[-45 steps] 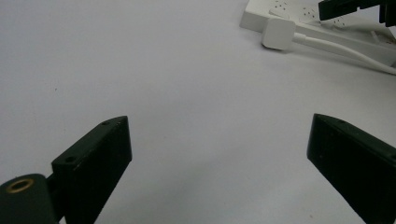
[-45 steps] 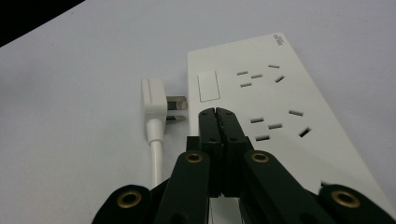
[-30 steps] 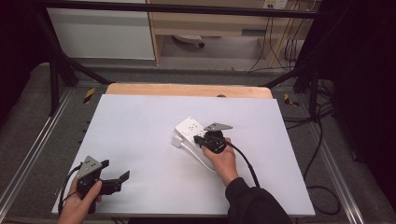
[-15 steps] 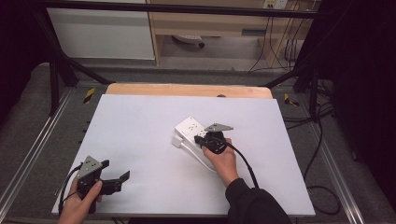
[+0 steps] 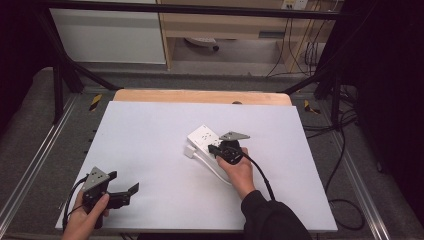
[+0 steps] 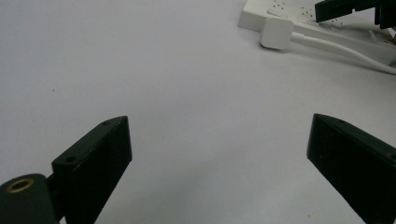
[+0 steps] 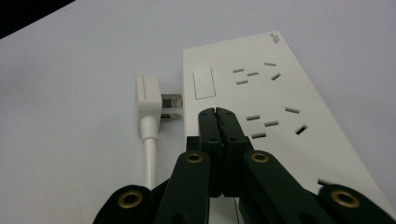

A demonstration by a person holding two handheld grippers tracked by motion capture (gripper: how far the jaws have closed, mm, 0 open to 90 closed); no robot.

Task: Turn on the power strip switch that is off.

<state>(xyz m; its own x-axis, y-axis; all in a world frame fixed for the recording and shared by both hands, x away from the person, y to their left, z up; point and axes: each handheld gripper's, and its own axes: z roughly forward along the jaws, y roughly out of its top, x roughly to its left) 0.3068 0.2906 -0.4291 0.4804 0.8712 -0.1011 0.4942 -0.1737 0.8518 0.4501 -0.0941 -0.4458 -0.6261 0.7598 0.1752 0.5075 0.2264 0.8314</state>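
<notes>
Nothing has moved; both our hands stay put.
Our right gripper [image 5: 214, 149], jaws pressed together, rests over the power strip [image 7: 261, 102]; our left gripper [image 5: 123, 187] gapes wide.

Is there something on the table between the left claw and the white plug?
Nothing: in the left gripper view, only bare white table lies between the open left claw and the white plug beside the power strip.
</notes>
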